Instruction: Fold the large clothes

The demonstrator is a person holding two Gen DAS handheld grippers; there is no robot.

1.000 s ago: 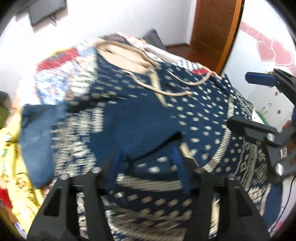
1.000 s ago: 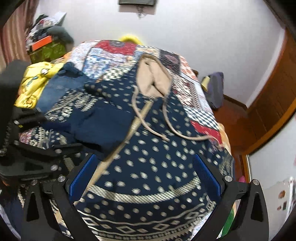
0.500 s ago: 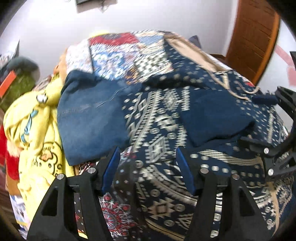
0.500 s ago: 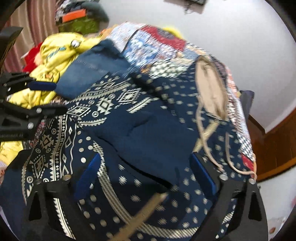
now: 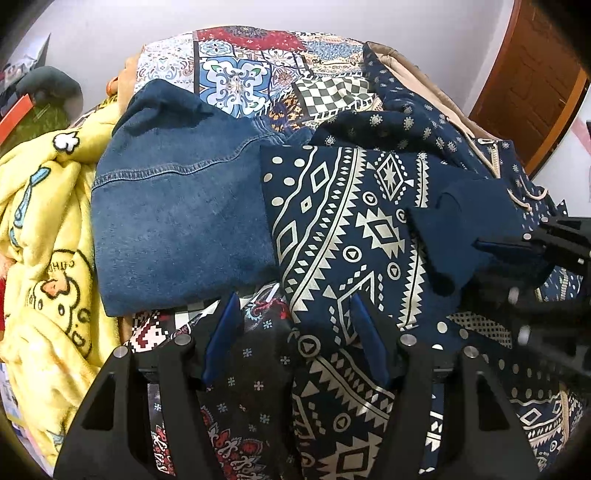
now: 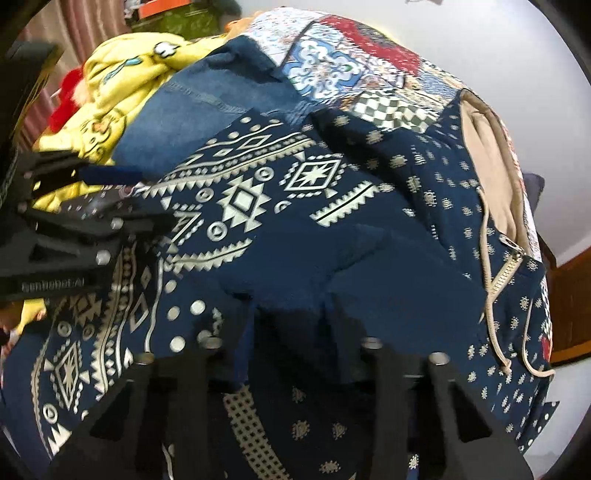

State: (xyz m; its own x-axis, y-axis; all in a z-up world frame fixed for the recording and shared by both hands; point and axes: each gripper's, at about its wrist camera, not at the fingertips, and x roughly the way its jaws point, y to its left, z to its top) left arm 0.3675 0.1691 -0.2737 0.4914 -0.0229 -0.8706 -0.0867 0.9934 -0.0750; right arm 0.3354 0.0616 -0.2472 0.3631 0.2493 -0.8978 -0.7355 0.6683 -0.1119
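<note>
Right gripper has just closed, pinching the navy hoodie (folded sleeve). Left gripper hangs half open, holding nothing. A thin pinch might slip, undoing the fold.

A plain white wall runs behind the bed, which is covered with a patchwork quilt of red, blue and checked squares. A brown wooden door stands at the right beside the wall, and reddish-brown curtains hang at the far left in the right wrist view. Next to the bed a yellow cartoon-print blanket lies heaped, with a green box with an orange band behind it near the curtains.
</note>
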